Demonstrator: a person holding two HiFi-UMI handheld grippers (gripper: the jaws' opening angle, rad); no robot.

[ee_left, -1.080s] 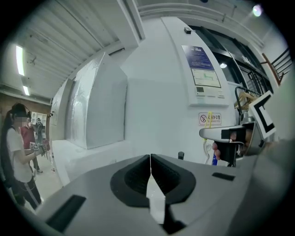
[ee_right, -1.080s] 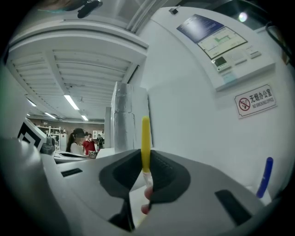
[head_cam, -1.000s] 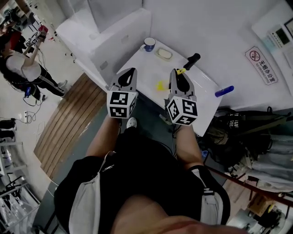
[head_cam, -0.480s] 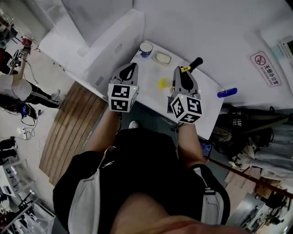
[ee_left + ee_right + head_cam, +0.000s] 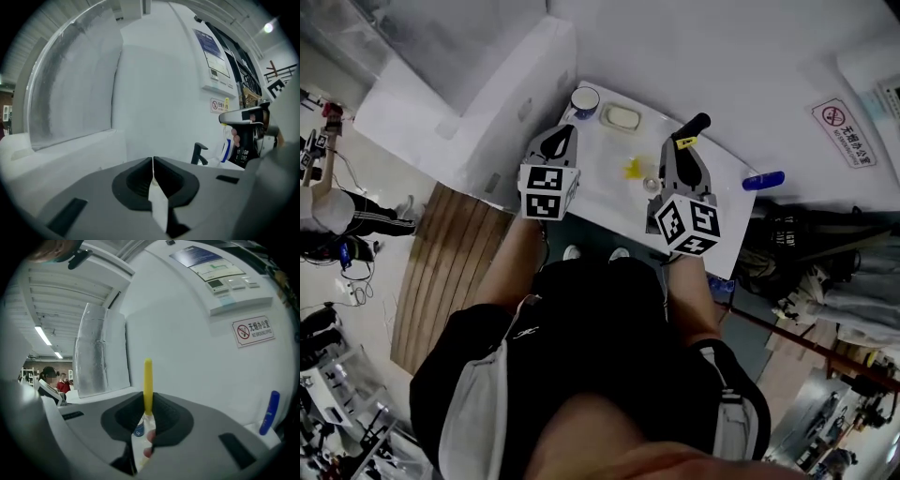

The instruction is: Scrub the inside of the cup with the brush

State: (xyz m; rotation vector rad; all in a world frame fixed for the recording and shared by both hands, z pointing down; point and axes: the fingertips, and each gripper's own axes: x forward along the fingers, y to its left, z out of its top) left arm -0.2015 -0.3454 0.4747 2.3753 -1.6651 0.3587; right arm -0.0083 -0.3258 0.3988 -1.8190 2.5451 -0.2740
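Observation:
A blue-and-white cup (image 5: pixel 584 98) stands at the far left corner of the white counter (image 5: pixel 605 192). My left gripper (image 5: pixel 568 129) hovers just in front of the cup. Its jaws are shut with nothing between them (image 5: pixel 153 161). My right gripper (image 5: pixel 682 146) is over the counter's middle right, shut on the yellow brush handle (image 5: pixel 148 383), which sticks up between the jaws. A short piece of that yellow brush handle (image 5: pixel 684 142) shows at the gripper's tip. In the right gripper view the cup (image 5: pixel 138 430) shows low through the gap between the jaws.
A pale soap dish (image 5: pixel 622 117) lies right of the cup. A small yellow thing (image 5: pixel 632 170) and a round drain (image 5: pixel 651 184) are between the grippers. A black faucet (image 5: pixel 694 125) stands behind the right gripper, and a blue object (image 5: pixel 761 181) is at the right edge. A white partition (image 5: pixel 502 103) borders the left.
Both grippers have moved forward from the counter's front edge to over the counter. The left one is now close to the cup. The brush stays in the right gripper.

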